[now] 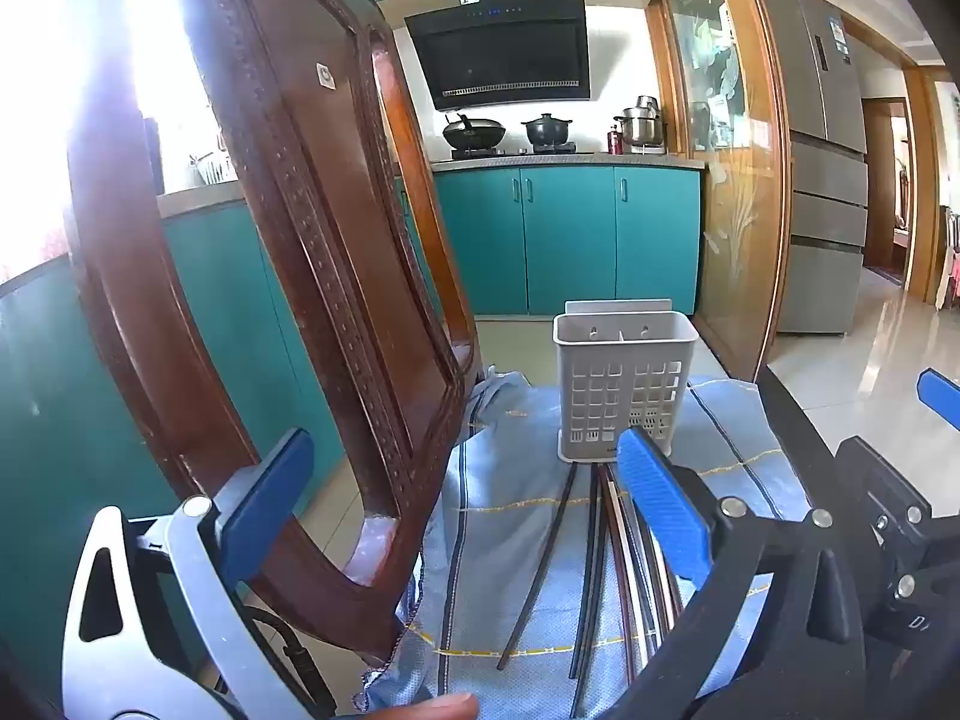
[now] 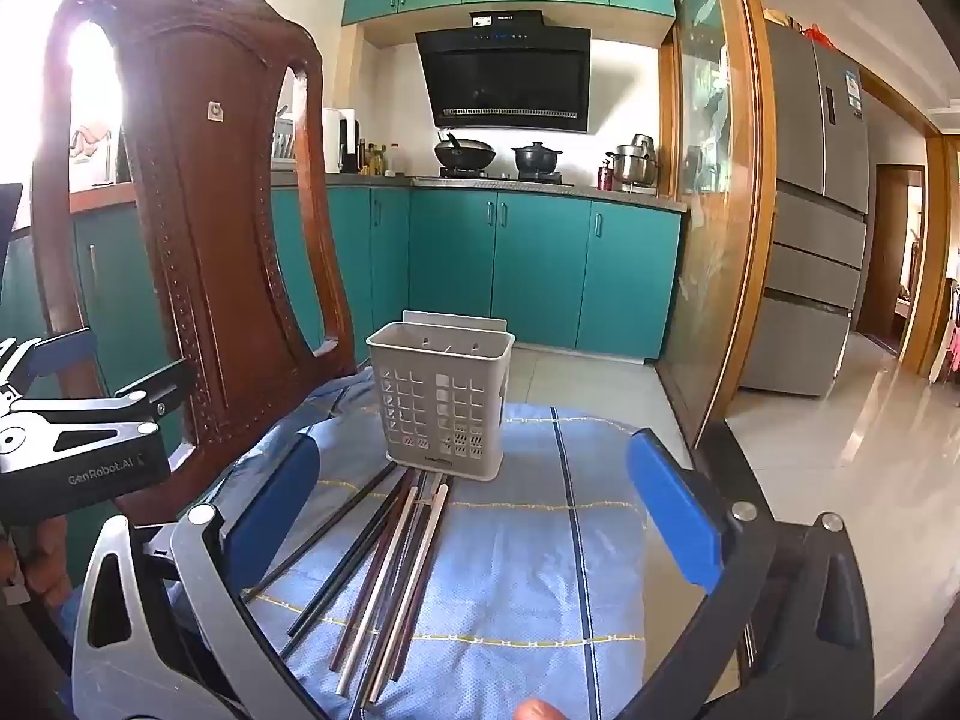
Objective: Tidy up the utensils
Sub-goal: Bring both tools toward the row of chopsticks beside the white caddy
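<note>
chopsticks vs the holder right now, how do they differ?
The chopsticks lie flat, loosely fanned; the holder stands upright behind their far tips. The chopsticks are thin rods in mixed dark, reddish and pale tones; the holder is one light grey box with perforated walls. The chopsticks are out of the holder, and what shows of its inside looks empty. Both rest on the blue striped cloth, and neither open gripper touches them.
</note>
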`<action>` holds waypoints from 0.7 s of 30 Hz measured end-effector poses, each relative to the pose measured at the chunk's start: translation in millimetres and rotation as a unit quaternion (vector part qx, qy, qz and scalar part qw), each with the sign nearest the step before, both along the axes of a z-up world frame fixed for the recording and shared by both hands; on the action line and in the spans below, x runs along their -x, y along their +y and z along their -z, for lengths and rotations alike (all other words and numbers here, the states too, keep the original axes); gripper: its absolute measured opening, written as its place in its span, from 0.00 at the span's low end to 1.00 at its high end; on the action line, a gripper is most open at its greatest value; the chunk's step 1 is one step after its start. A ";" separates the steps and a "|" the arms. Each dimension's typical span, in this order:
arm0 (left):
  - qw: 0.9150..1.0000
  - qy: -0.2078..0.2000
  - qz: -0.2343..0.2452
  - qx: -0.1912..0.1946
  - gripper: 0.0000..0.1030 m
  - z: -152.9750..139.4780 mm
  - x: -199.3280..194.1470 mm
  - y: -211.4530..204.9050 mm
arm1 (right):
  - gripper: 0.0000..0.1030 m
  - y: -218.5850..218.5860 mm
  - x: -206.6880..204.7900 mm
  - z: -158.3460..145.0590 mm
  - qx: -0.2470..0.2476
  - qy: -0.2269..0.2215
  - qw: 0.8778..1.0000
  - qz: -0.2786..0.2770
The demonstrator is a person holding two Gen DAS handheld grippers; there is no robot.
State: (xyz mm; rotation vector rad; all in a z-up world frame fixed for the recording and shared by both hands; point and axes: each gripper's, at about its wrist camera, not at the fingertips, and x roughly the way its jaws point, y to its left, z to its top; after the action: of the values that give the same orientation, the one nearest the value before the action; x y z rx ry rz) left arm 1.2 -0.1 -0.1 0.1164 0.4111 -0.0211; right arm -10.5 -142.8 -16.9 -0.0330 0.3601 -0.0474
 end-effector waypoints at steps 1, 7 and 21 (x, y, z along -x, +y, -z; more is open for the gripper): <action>1.000 0.001 -0.001 0.000 0.98 0.2 -0.8 -0.2 | 0.98 2.2 -0.2 0.5 0.000 0.001 1.000 0.000; 1.000 -0.002 -0.002 -0.002 0.98 -7.2 0.6 -3.9 | 0.98 2.6 5.0 -2.6 -0.002 -0.004 1.000 -0.002; 1.000 -0.006 0.001 0.004 0.98 -5.5 1.3 5.9 | 0.98 10.0 7.0 -5.4 0.019 -0.017 1.000 -0.005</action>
State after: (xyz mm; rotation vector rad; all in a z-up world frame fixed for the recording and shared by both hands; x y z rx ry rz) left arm -0.1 5.9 5.4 0.1093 0.3996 -0.0231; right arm -17.5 -132.7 -11.4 -0.0718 0.3247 -0.0441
